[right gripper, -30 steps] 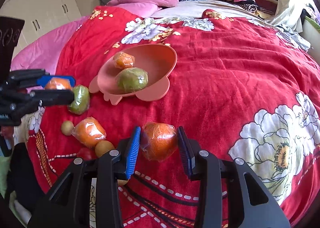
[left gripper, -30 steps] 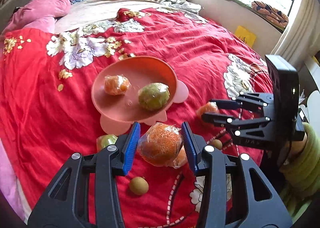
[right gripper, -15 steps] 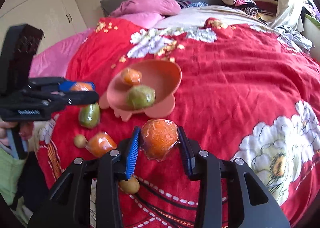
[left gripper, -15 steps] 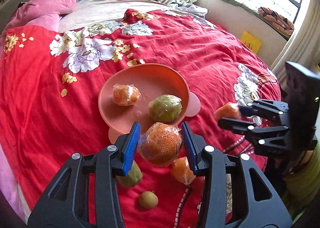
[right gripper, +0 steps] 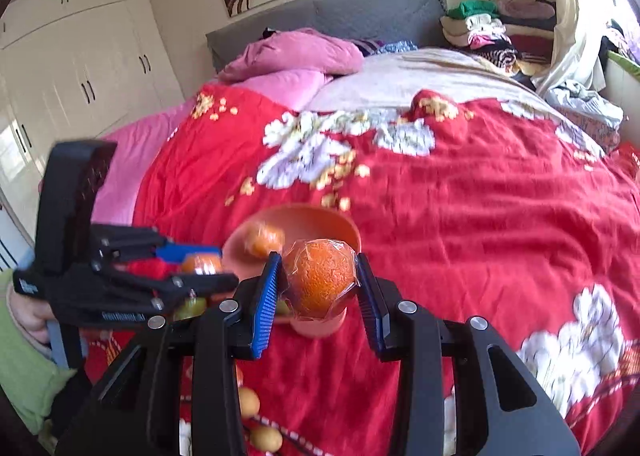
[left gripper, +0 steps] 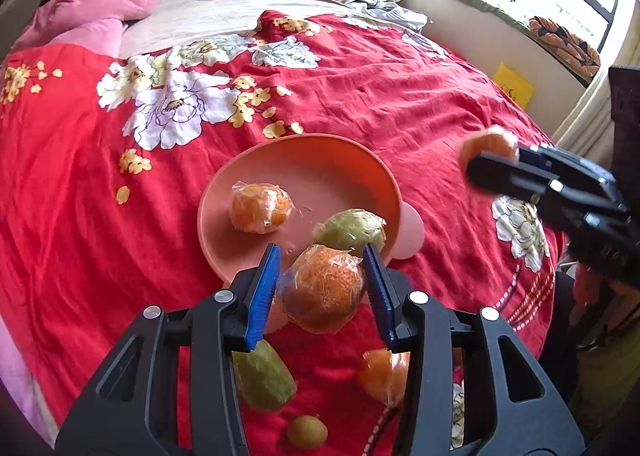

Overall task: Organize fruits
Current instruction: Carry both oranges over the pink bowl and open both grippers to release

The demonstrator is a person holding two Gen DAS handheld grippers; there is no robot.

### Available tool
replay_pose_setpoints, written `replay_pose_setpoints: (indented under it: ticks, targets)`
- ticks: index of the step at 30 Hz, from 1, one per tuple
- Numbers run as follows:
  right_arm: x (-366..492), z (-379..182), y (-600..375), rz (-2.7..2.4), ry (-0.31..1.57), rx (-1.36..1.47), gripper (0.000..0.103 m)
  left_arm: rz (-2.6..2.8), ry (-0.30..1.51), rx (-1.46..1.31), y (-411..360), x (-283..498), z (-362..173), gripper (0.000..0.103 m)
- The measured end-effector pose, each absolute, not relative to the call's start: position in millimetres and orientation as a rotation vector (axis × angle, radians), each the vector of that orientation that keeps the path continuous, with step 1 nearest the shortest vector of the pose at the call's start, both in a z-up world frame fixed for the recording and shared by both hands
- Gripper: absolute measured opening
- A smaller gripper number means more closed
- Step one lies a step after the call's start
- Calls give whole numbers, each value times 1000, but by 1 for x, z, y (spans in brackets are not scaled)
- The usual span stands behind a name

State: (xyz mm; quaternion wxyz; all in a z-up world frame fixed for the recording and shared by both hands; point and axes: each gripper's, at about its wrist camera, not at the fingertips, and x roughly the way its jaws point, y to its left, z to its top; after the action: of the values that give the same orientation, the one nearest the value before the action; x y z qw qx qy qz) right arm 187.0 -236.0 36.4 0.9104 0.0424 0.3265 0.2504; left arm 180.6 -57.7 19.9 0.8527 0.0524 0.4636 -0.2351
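Fingers of left gripper (left gripper: pixel 323 288) clamp a wrapped orange (left gripper: pixel 322 293) at frame centre, over bowl (left gripper: pixel 304 160) rim; right gripper (right gripper: pixel 318 288) grips another (right gripper: pixel 320 278). Lower inside bowl, clear of lying fruit, then release.

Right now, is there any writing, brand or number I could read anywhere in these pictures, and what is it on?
None can be read.
Left gripper: pale lettering along its side, too blurred to read.
Yellow paper by the window wall: dark marks, too small to read.
Wrapped oranges: no labels visible.
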Motion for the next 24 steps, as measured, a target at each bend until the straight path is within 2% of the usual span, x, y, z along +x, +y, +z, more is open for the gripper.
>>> replay_pose_setpoints:
  ticks: [15, 24]
  targets:
    - [233, 50, -223, 547, 643, 95, 35, -443, 1012, 105, -55, 202, 1, 35]
    - [249, 32, -212, 563, 685, 86, 35, -427, 1020, 100, -51, 211, -6, 35]
